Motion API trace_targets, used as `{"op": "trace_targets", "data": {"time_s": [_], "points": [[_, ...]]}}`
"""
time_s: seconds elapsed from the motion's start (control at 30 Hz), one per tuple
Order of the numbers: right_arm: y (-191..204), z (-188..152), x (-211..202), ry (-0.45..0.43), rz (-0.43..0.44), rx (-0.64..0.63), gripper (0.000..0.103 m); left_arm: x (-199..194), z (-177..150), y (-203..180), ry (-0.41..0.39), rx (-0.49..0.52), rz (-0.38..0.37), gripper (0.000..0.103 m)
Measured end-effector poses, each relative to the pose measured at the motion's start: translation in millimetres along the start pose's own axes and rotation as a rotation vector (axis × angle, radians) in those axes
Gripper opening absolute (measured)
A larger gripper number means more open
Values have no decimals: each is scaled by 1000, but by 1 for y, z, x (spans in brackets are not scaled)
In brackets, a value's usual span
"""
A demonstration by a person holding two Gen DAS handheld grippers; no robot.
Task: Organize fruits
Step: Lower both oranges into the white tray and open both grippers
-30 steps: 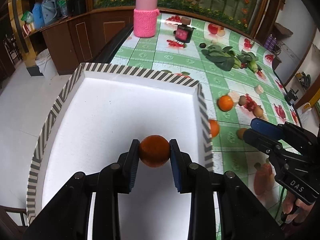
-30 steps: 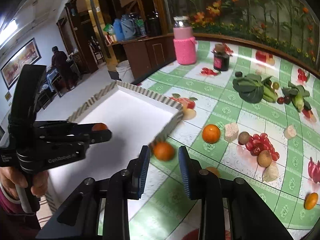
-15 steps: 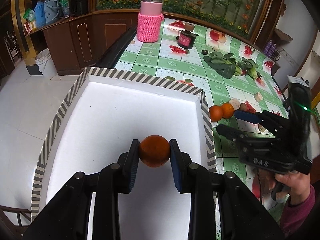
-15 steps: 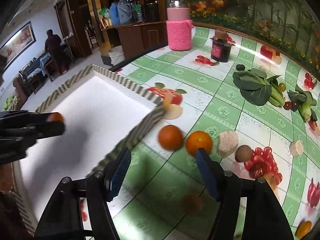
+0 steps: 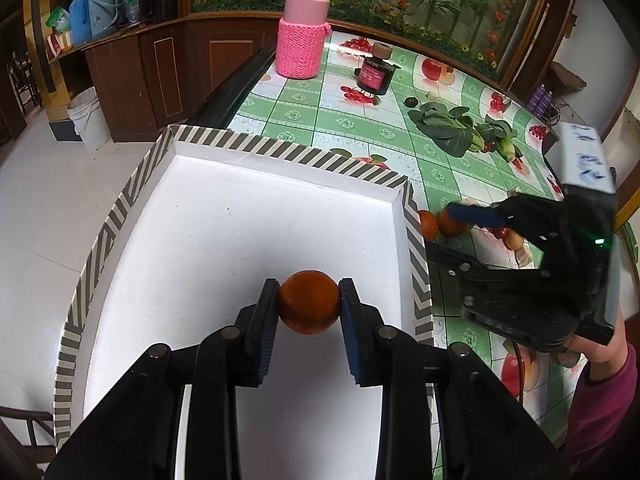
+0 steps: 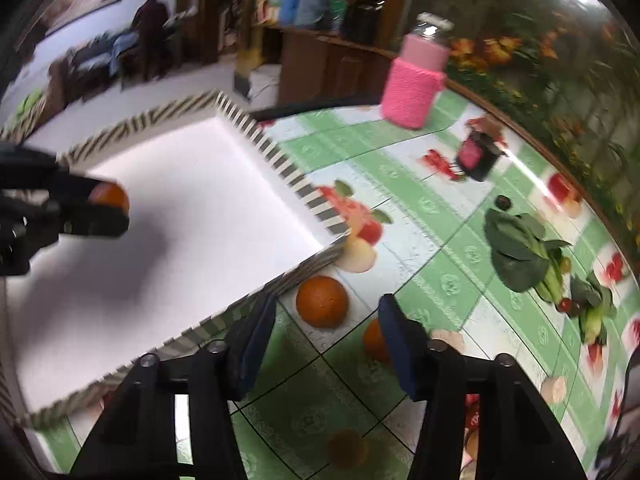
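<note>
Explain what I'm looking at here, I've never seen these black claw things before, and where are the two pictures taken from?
There is no robot: a person holds a hand-operated two-finger gripper in each hand, each with a camera looking along its fingers. One picture is from the left gripper, which is clamped on an orange over a white tray with a striped rim. The other is from the right gripper, whose jaws have just been closing around a second orange beside the tray; the pads do not touch it yet. A third orange sits just behind its right finger. On the fruit-print tablecloth lie leafy greens, a dark jar and a pink-sleeved flask.
</note>
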State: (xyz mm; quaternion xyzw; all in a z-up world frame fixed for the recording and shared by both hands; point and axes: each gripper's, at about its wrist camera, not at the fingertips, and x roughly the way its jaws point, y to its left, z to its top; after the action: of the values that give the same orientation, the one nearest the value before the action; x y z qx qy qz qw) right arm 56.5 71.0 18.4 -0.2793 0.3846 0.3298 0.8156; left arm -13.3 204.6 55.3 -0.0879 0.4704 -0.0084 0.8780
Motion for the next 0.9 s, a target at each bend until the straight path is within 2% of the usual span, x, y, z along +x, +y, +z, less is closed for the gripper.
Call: {"op": "trace_targets", "data": {"time_s": [0.1,0.3,0.5,0.67,0.9], "points": [[-7,0,17,42,52,18,32,3,0,0,9,1,0,27],[-18,-7,15,-4,140,123,31,6,1,2,15,-8,3,27],[-17,-15,-17,-57,136,160,31,7,2,4,18,-14,1,27],[-10,1,-35,-104,202,189,31,11,6,6,20,-17,14,27],[17,27,-21,-100,246,170,31,21,14,12,15,-18,94,27]]}}
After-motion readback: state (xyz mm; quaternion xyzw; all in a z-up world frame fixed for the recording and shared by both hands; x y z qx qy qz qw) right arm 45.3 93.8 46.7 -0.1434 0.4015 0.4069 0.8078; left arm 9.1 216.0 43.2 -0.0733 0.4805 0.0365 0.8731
